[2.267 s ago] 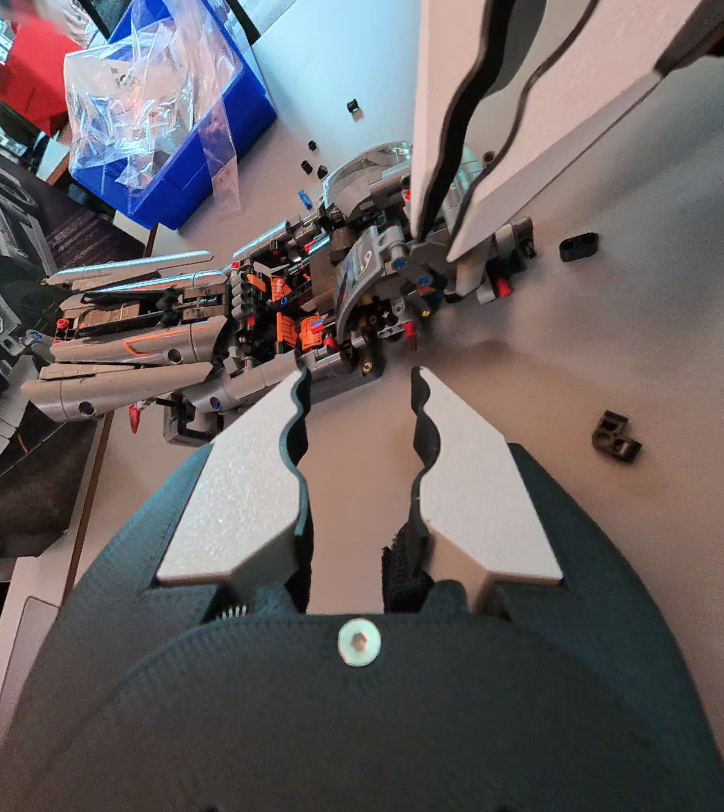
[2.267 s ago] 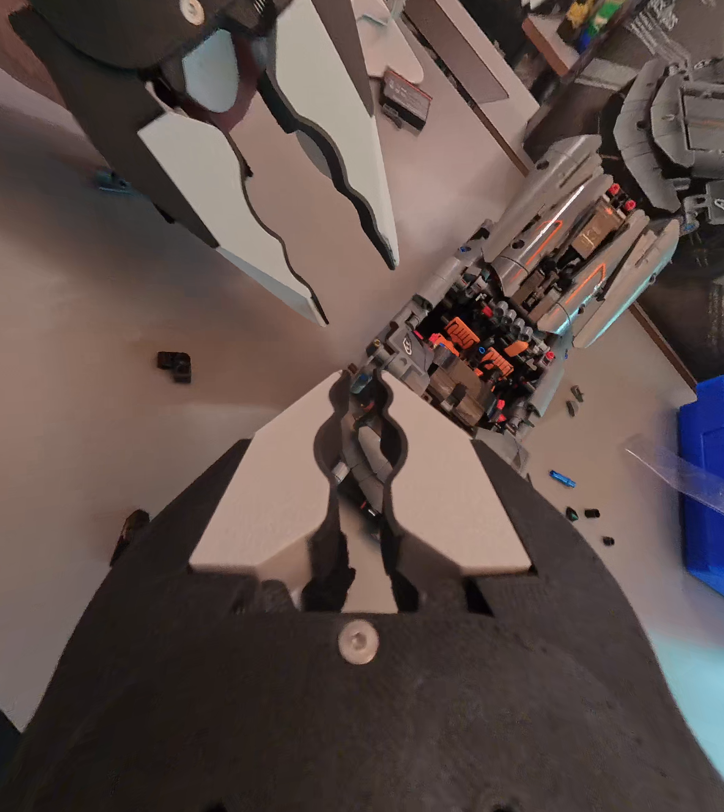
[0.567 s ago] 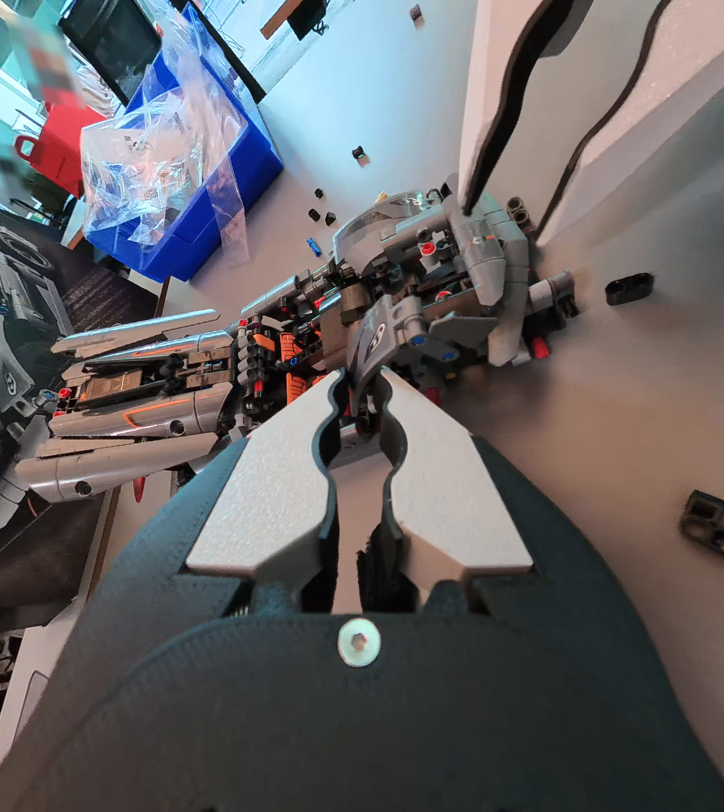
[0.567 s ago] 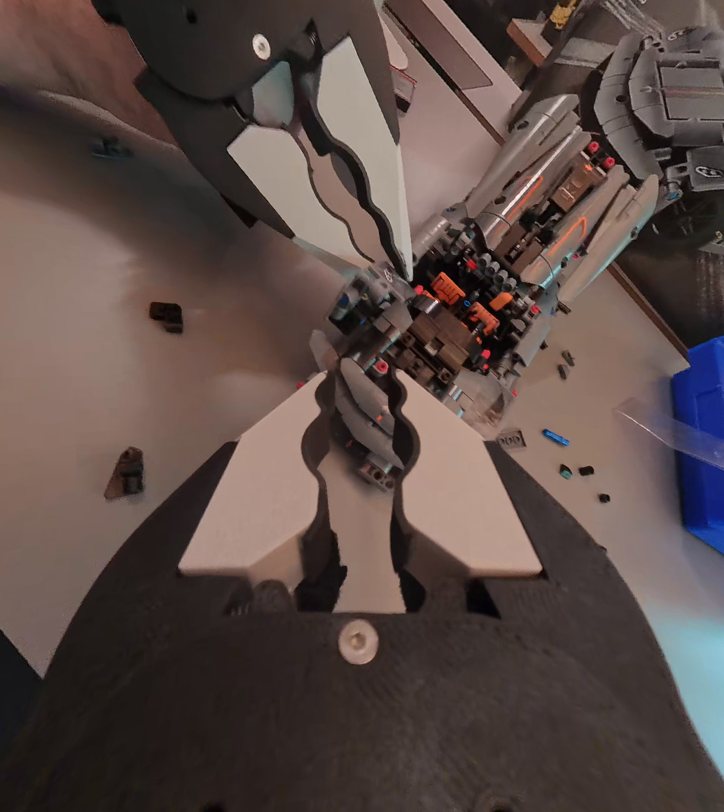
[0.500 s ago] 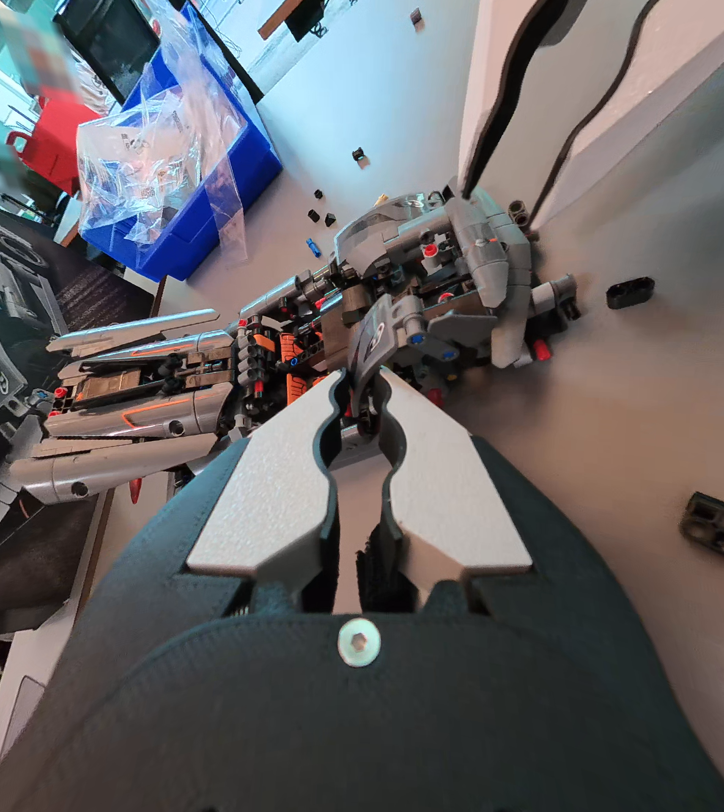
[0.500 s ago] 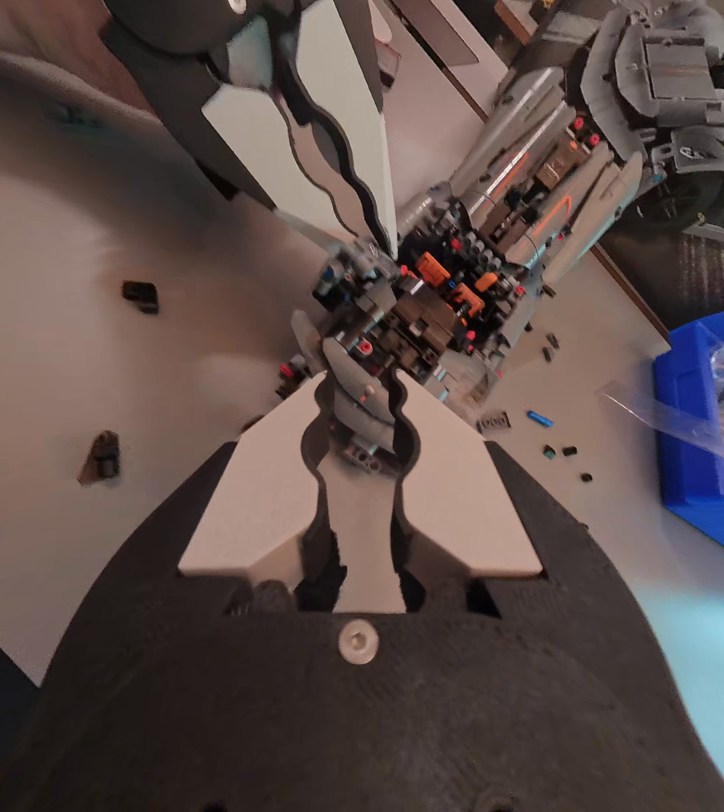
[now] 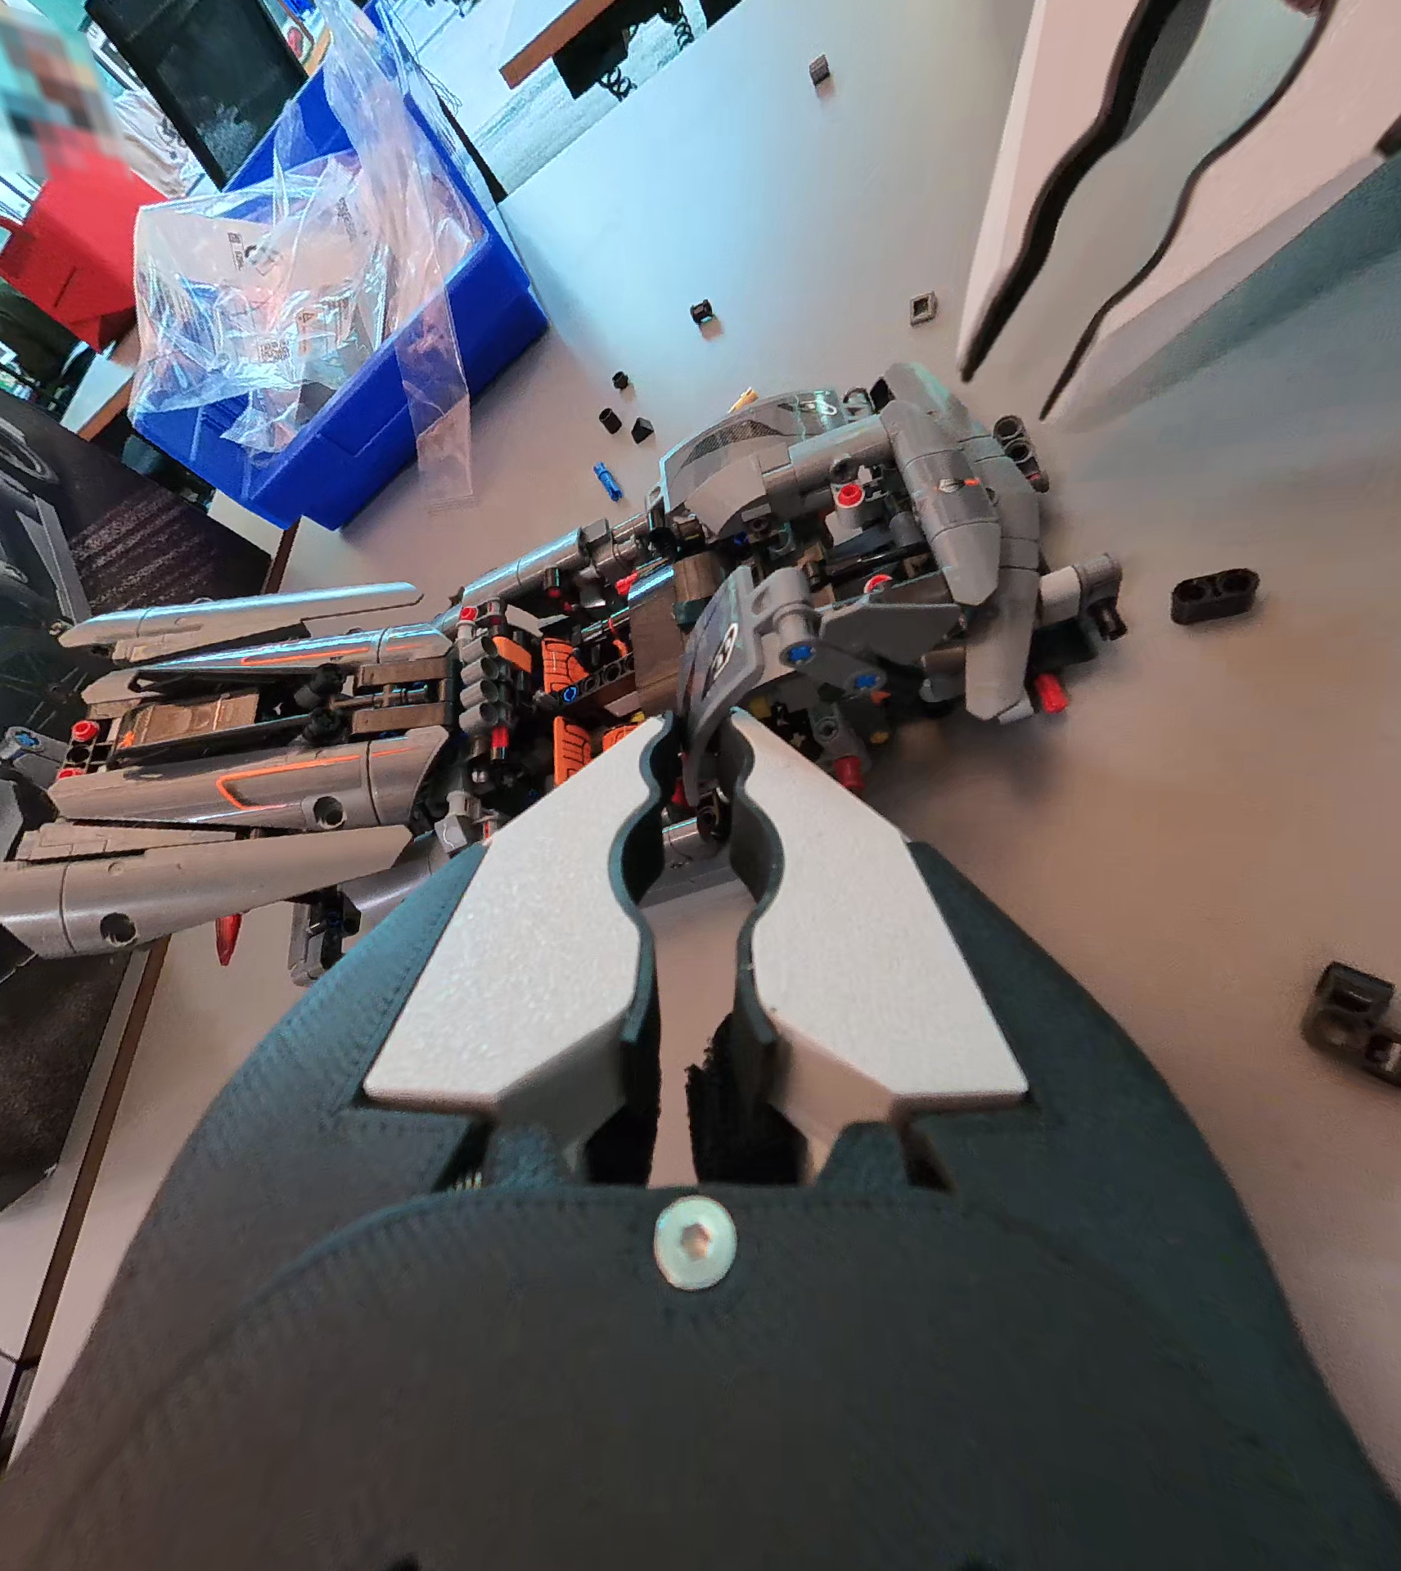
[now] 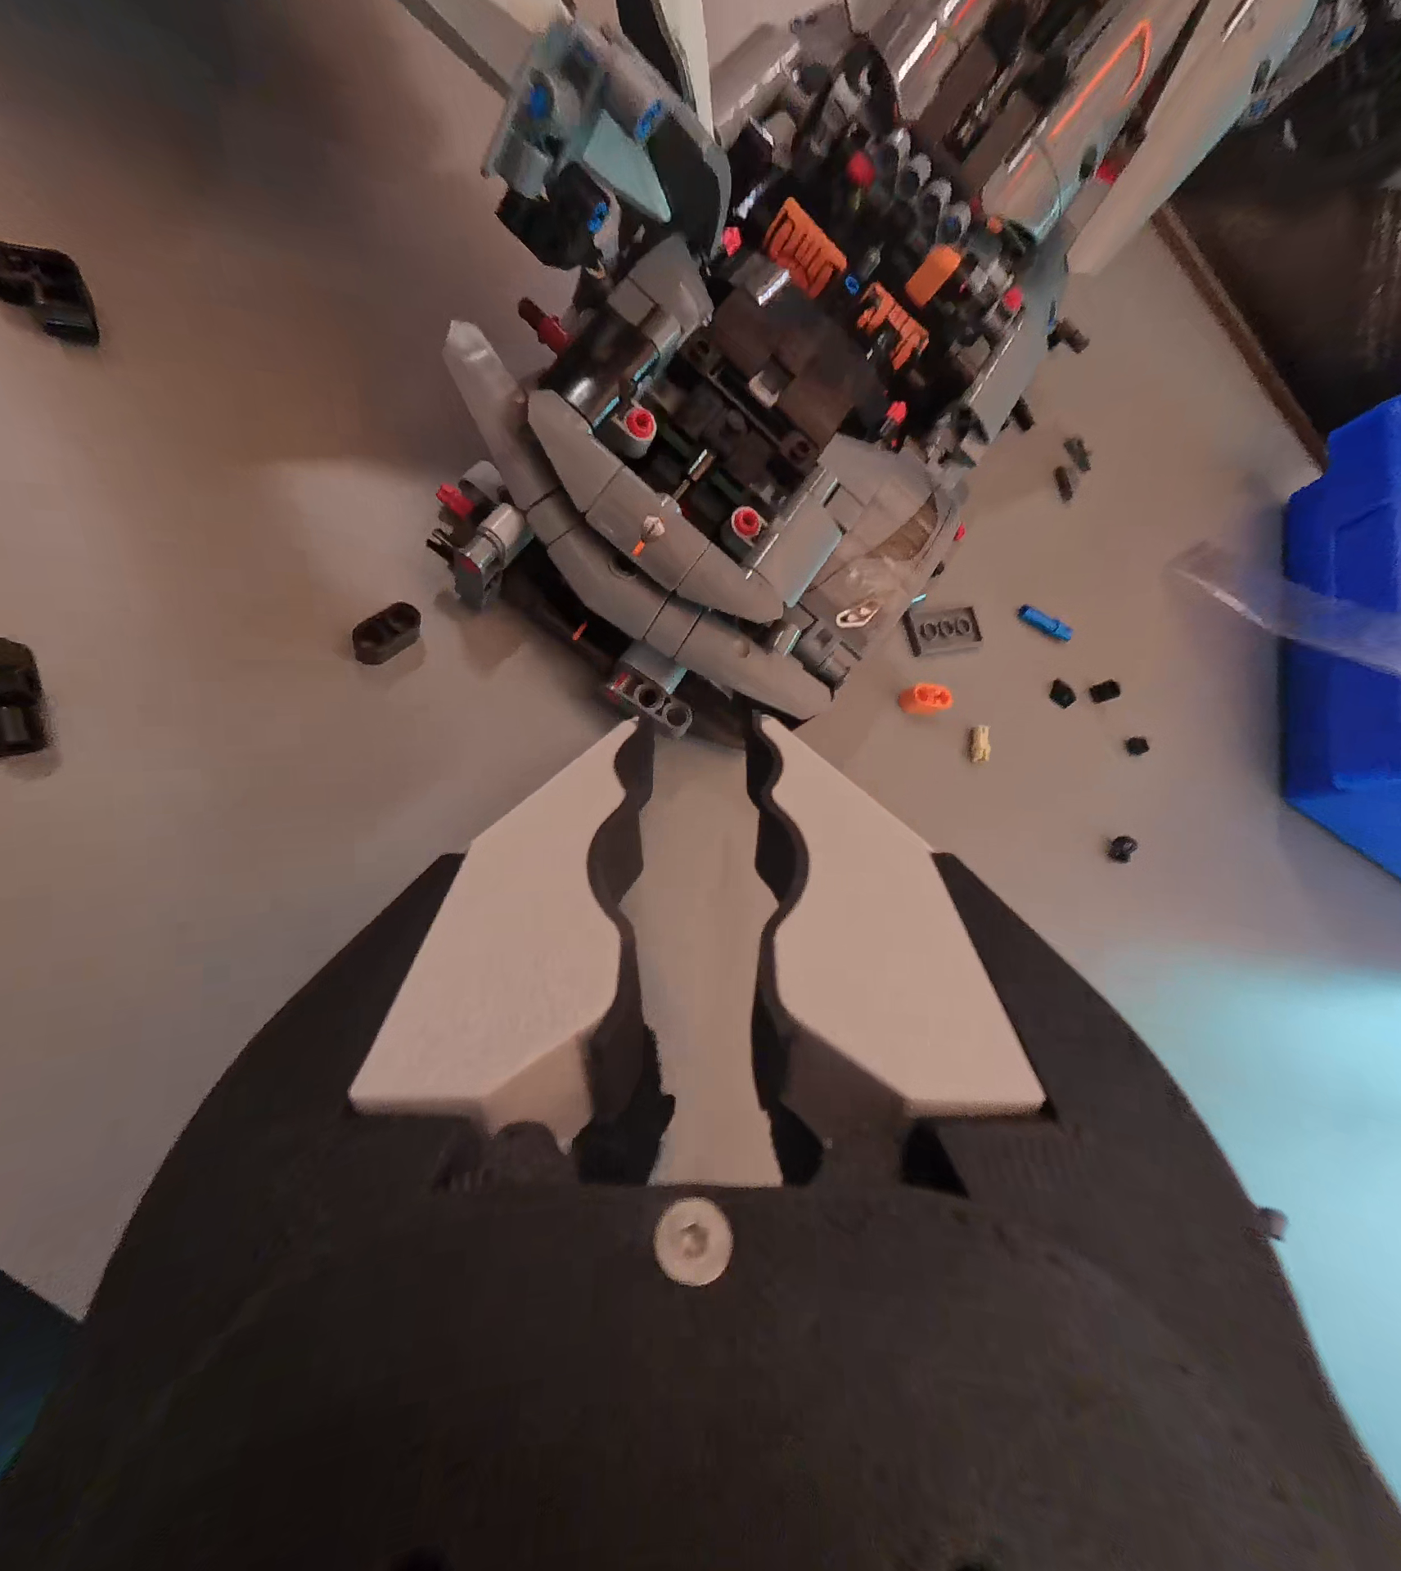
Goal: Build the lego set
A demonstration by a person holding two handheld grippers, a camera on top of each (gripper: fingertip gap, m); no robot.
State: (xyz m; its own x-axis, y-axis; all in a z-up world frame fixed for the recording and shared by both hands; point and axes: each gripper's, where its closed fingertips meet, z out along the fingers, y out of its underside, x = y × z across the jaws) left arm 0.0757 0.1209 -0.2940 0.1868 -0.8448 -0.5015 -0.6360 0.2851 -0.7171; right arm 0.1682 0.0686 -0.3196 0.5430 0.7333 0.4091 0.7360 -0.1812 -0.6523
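Left wrist view shows the left gripper (image 7: 701, 757) with its fingers narrowed onto a curved grey panel (image 7: 723, 672) at the near side of the lego car (image 7: 680, 612), which lies on the pale bench (image 7: 1190, 808) with its long silver rear fins pointing left toward a dark box. The right gripper (image 8: 697, 727) holds nothing: its fingers stand slightly parted and empty just short of the model's rounded grey front end. Loose parts lie around the model: a black two-hole beam (image 7: 1214, 586) to the right, a black connector (image 7: 1364, 1024) nearer, and an orange piece (image 8: 927, 697) and a blue pin (image 8: 1044, 622) near a blue bin (image 7: 391, 374) of plastic bags.

The step in hand looks like bracing the model by its panel between additions. Next, the free gripper probably needs to pick one loose part and line it up squarely with its hole while the other keeps the model from sliding.
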